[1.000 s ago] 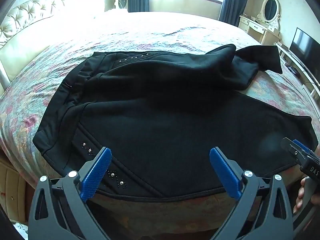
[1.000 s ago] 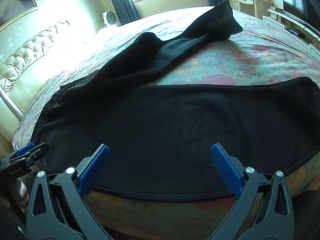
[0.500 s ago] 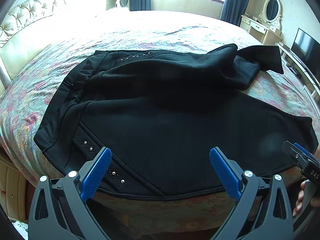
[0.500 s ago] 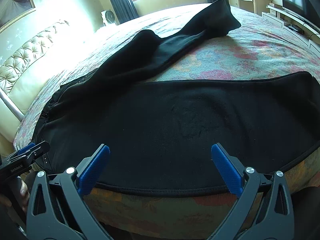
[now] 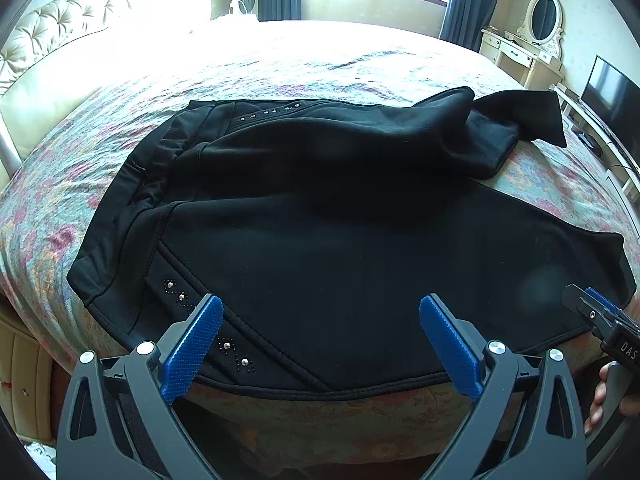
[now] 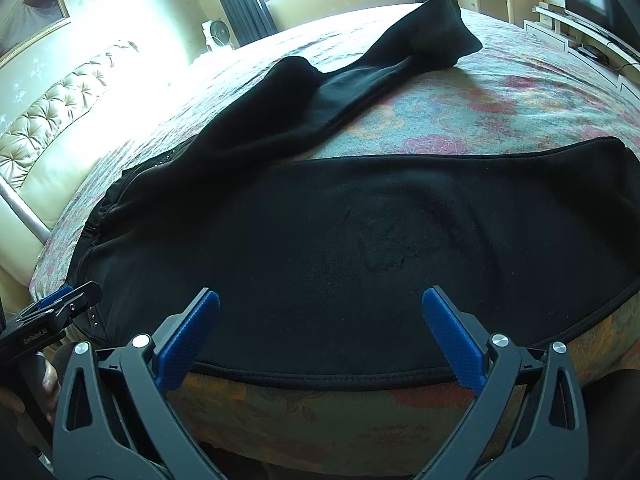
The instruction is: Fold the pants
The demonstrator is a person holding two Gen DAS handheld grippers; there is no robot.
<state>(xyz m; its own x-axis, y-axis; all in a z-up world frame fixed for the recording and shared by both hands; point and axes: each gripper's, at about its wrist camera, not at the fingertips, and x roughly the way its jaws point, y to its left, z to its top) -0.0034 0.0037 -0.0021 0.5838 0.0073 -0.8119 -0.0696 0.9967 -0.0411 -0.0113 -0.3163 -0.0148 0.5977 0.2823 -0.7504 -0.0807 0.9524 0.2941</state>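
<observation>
Pants (image 5: 320,216) lie spread across the floral bedspread (image 5: 280,64), black, with the near leg flat right ahead of both tools and its seamed edge just past the blue fingertips. The far leg is rumpled, bunched up on itself, its cuff (image 6: 440,28) flung away toward the far right of the right gripper.

Over the last second very little has changed: the cloth keeps the same folds, and both views have only lifted and drawn back slightly, so a bit more of the mattress side shows beneath the hem. Neither tool has touched the fabric.

Left gripper (image 5: 320,344) hovers with its fingers spread wide and nothing between them, over the studded seam (image 5: 236,354) near the waist end. Right gripper (image 6: 320,340) likewise gapes, empty, over the lower part of the near leg.

By my reading the fold has not begun; this looks like lining up, and the crumpled far leg probably needs straightening first.
</observation>
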